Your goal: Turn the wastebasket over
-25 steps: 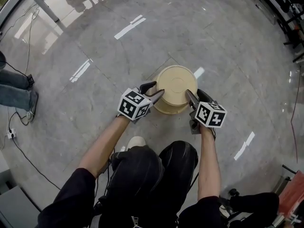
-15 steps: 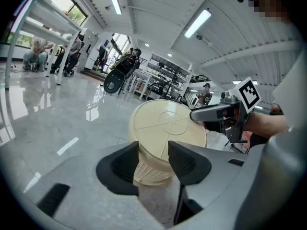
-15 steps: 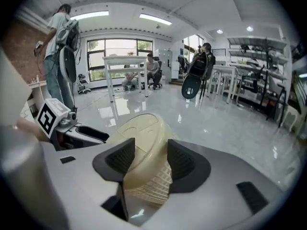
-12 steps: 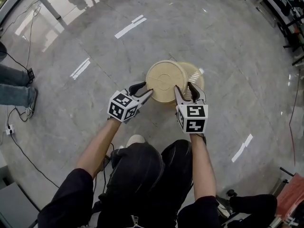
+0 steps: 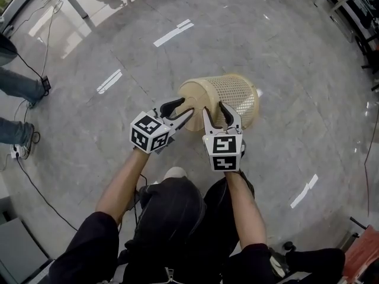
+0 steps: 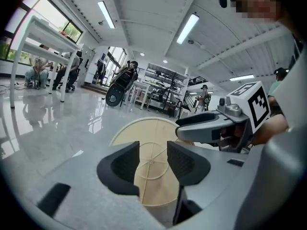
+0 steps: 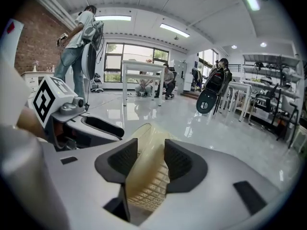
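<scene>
Wastebasket [image 5: 228, 96] lies on its side on the floor [image 5: 118, 40], base toward the person.
Jaws of the right gripper [image 5: 215, 110], just closing, pinch its lattice wall near the base; those of the left gripper [image 5: 186, 106], also narrowing, stand apart at the base disc, no pad clearly pressing it.

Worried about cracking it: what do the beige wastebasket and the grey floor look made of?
Beige round lattice wastebasket: probably moulded plastic, matte; fine mesh wall, ribbed solid base. Grey glossy floor: likely polished stone or tile, mirroring ceiling lights.
</scene>
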`<state>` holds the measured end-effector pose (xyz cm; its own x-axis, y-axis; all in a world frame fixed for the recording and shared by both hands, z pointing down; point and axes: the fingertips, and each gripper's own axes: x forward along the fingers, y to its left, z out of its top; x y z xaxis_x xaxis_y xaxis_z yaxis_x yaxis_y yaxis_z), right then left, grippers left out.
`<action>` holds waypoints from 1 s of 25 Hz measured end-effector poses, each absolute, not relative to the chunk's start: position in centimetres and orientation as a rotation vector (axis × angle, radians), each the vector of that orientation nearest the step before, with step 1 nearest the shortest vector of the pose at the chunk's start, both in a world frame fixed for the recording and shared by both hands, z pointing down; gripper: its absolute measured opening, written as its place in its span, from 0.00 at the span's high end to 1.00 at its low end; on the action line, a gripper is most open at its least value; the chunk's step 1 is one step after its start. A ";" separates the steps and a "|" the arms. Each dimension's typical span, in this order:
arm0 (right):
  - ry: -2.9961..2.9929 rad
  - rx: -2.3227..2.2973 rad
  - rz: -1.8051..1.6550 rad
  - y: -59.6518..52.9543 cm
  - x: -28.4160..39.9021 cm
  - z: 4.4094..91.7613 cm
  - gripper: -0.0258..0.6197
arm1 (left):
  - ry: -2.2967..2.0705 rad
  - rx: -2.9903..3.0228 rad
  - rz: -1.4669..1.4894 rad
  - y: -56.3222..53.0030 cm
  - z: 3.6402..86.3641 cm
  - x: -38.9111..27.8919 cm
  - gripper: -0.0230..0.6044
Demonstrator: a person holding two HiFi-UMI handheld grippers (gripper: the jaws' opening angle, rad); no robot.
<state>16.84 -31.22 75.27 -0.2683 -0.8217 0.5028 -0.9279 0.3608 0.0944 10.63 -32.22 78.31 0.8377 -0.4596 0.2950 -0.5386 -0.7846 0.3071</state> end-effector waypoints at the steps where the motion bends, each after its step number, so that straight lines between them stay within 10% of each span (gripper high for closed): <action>1: -2.179 1.491 0.310 -31.0 16.1 75.3 0.69 | -0.746 2.628 0.292 -32.1 78.6 10.5 0.68; 16: -2.242 1.160 0.470 -27.3 11.8 80.9 0.73 | -0.744 2.548 0.318 -29.6 85.2 7.6 0.68; 25: -2.146 1.376 0.510 -32.2 21.5 79.9 0.73 | -0.741 2.563 0.407 -29.5 86.6 9.2 0.68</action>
<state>21.51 -32.25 79.93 -0.3370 -0.7099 0.6185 -0.9123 0.4085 -0.0281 9.23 -29.54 86.61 0.8131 -0.4321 0.3901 -0.5612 -0.7599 0.3280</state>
